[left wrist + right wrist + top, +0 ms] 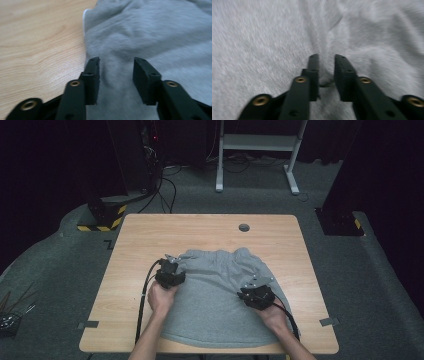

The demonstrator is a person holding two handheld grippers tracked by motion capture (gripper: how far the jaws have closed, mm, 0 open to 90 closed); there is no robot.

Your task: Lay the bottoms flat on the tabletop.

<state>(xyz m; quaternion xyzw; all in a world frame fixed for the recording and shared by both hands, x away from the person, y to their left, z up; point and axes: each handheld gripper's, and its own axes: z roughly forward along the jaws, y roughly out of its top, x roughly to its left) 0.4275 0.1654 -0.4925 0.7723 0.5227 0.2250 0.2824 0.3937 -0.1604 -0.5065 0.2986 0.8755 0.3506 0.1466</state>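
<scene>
Two grippers work the grey sweatshirt [220, 295] spread mid-table — left gripper [115, 75] gaping over its edge, right gripper [326, 72] pinching a fold — so I'd want both bites deep before lifting.

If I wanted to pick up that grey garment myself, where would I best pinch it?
Probably at its left edge, coming in low from the bare table side. There the grey garment ends in a clear border on the wood, so one jaw could slip under. The left claw stands open just there.
</scene>
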